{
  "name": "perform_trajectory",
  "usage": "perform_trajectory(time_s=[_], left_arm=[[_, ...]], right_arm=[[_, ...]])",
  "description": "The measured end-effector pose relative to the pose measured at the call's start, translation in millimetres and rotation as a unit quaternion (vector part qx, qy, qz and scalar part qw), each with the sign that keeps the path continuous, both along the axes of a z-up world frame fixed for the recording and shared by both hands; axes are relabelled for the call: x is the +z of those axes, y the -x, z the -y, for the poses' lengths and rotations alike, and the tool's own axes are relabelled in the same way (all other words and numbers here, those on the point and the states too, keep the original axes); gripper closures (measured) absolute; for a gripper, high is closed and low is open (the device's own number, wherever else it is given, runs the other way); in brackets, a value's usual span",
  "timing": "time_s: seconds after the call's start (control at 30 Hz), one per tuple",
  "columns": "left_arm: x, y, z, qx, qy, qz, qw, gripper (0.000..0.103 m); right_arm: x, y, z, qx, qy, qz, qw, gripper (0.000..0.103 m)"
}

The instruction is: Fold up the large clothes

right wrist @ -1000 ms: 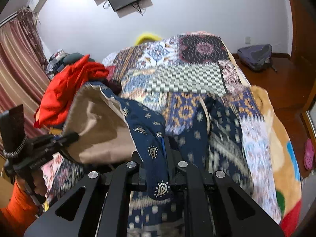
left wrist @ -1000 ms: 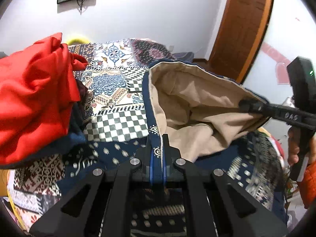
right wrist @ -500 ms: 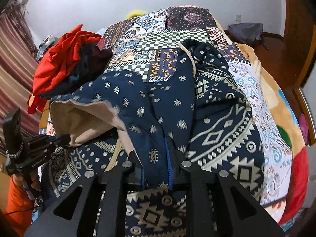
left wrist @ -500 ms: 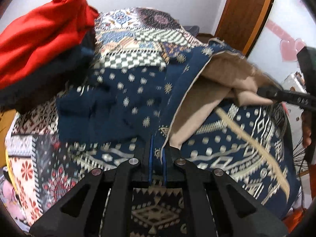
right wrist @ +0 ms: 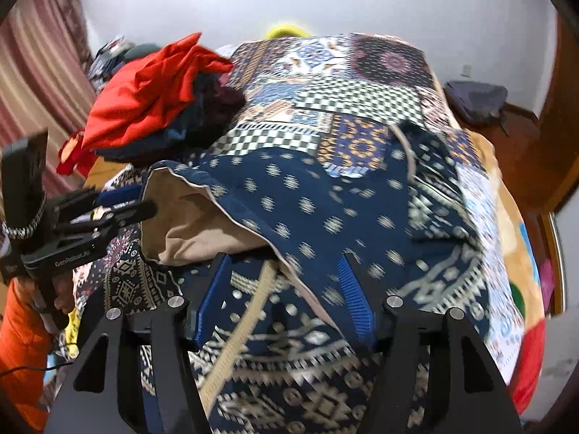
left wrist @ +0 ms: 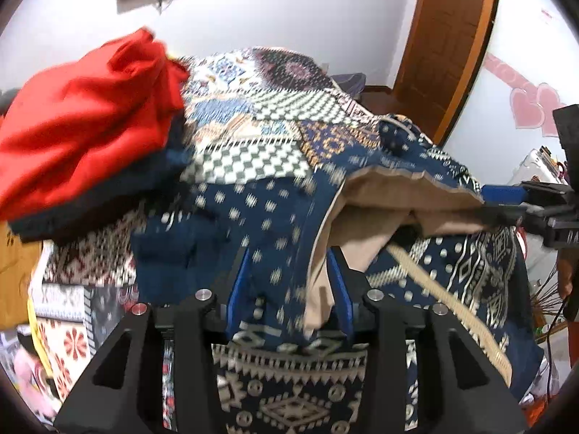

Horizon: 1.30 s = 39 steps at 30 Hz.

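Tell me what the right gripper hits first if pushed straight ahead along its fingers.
Most likely the navy patterned garment with tan lining, already draped between the right gripper's just-opened jaws. The patchwork bedspread lies beyond, though depth is unclear.

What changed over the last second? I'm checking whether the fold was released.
Both grippers carried the navy patterned garment forward and down over itself, then the left gripper and right gripper have just been opening, fabric loose between the jaws. The red clothes pile stayed put.
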<state>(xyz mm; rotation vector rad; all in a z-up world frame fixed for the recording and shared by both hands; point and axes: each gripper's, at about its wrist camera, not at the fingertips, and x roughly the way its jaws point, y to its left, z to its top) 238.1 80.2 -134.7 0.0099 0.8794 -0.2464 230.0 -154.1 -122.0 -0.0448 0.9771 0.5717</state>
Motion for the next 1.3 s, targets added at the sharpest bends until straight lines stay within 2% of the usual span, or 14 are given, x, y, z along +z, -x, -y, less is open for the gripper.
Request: perform_trajectory(time_s=[0.2,0.33,0.4,0.47,0.53,0.6,0.63,0.67,0.77,1.0,1.07,1.3], left_arm=[[-5,-31,20,-0.025,-0.002,0.001,0.9997,0.060],[-11,-45,30,-0.039,0.005,-0.008,0.9992,0.060],[-13,-51,33,-0.042,0.011,-0.014,0.9990,0.060],[-15,-53,35,-0.043,0.014,-0.017,0.9988,0.060],[-17,-53,37,-0.046,0.021,-0.020,0.9985,0.060],[-15,-49,36,-0.046,0.029,-0.018,0.9984,0.062],[-13,-47,35,-0.046,0.032,-0.016,0.9983,0.067],[-12,-44,35,-0.046,0.035,-0.016,0.9982,0.072],[-5,-35,34,-0.053,0.050,-0.016,0.9972,0.077],[11,3,35,-0.067,0.068,-0.008,0.9954,0.077],[10,13,36,-0.072,0.080,-0.016,0.9941,0.077],[-8,42,39,-0.068,0.073,-0.054,0.9935,0.077]], right_arm=[[-11,-12,-33,0.041,0.012,0.010,0.999,0.046],[-22,-22,-42,0.045,0.010,0.001,0.999,0.046],[-25,-25,-42,0.042,0.010,0.000,0.999,0.055],[-26,-25,-42,0.043,0.007,-0.004,0.999,0.079],[-26,-23,-38,0.042,-0.005,-0.012,0.999,0.088],[-23,-19,-35,0.044,-0.014,-0.013,0.999,0.092],[-20,-16,-33,0.045,-0.017,-0.012,0.999,0.093],[-18,-14,-32,0.045,-0.020,-0.011,0.999,0.093],[-9,-5,-25,0.050,-0.030,-0.010,0.998,0.094],[-10,16,-10,0.042,-0.046,-0.035,0.997,0.094],[-14,24,-10,0.043,-0.040,-0.041,0.997,0.094],[-36,52,-2,0.037,-0.014,-0.068,0.997,0.094]])
